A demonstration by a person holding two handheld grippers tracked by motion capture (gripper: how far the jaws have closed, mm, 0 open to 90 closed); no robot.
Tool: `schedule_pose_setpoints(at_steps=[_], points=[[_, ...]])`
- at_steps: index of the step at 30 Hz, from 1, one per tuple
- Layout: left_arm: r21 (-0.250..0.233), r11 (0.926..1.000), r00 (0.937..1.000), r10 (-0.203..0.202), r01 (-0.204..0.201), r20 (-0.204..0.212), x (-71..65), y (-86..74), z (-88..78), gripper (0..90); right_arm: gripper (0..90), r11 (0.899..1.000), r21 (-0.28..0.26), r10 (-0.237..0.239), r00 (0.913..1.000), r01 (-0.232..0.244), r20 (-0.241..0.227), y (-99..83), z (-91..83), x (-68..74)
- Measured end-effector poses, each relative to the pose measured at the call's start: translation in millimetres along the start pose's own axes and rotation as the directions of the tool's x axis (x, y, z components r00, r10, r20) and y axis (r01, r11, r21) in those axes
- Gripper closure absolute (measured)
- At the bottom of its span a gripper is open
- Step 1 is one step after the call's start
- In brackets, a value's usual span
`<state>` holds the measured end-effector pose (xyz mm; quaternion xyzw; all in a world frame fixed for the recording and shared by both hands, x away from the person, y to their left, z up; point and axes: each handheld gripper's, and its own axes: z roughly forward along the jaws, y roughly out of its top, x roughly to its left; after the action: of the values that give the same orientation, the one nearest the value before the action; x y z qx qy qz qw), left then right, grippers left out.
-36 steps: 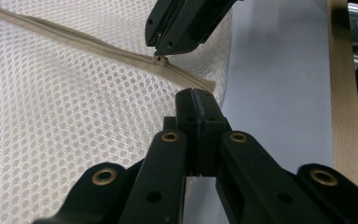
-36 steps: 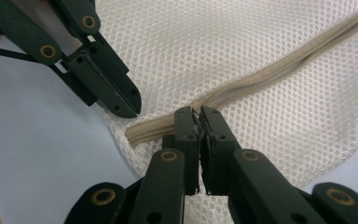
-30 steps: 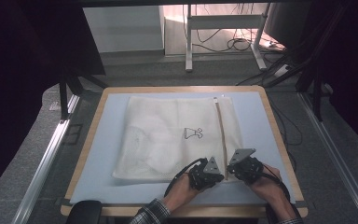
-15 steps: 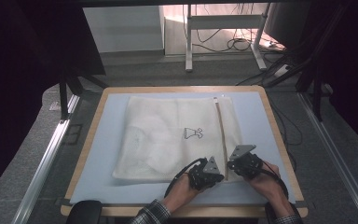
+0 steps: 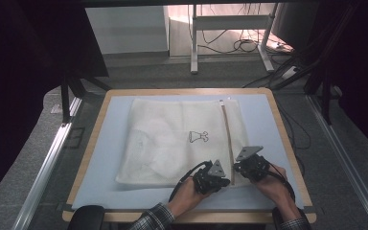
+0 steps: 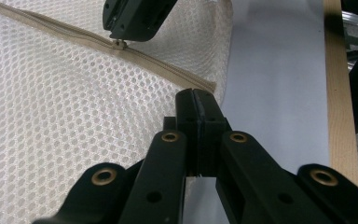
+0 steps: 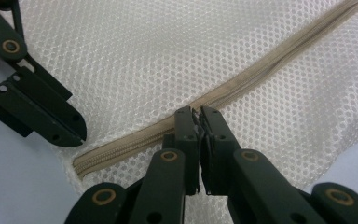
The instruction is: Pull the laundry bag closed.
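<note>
I have a white mesh laundry bag (image 5: 179, 141) lying flat on the pale blue counter (image 5: 261, 112) inside its wooden rim, with a beige zipper (image 5: 227, 139) running along its right side toward me. Both tools work at the near end of that zipper.

My left gripper (image 6: 196, 100) has its jaws closed on the bag's near corner, just past the zipper's closed end, pinning the mesh there. My right gripper (image 7: 196, 116) has its jaws closed too, and in the right gripper view they meet right on the zipper; in the left gripper view a small metal slider pull (image 6: 119, 44) sits at their tips, so I judge they are pinching it, though the pull itself is mostly hidden.

I read this as the start of unzipping: one tool anchors, the other has the slider. Next I would draw the right gripper away along the zipper line toward the far edge, keeping the pull low and straight, while the left holds firm so the mesh doesn't bunch or drag.
</note>
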<state>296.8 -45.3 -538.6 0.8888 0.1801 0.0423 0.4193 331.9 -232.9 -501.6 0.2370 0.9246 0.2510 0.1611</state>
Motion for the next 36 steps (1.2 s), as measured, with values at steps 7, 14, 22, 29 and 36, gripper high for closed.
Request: schedule_pose_setpoints(at_steps=[7,14,22,29,36], points=[[0.006,0.9999,0.9999,0.016,-0.016,-0.007,-0.2,-0.1,-0.6,89.7,85.2,1.0,0.003,-0.008,1.0,0.008,0.004,1.9,1.7,-1.5],[0.007,0.9999,0.9999,0.015,-0.015,-0.005,0.0,0.0,-0.6,89.7,85.2,1.0,0.006,-0.015,0.9998,0.015,0.016,3.7,2.8,-1.9],[0.001,1.0,0.9999,0.009,-0.009,-0.006,-0.7,0.0,-0.1,89.8,85.4,1.0,0.01,-0.023,0.9992,0.023,0.034,7.4,6.4,-7.1],[0.004,1.0,1.0,0.006,-0.006,-0.004,-0.6,0.1,-0.2,89.7,85.4,0.999,0.017,-0.036,0.9981,0.035,0.05,11.2,10.0,-13.1],[-0.002,1.0,1.0,-0.002,0.002,-0.001,-0.6,0.1,0.2,89.7,85.3,0.999,0.014,-0.036,0.9972,0.035,0.065,13.5,12.6,-18.8]])
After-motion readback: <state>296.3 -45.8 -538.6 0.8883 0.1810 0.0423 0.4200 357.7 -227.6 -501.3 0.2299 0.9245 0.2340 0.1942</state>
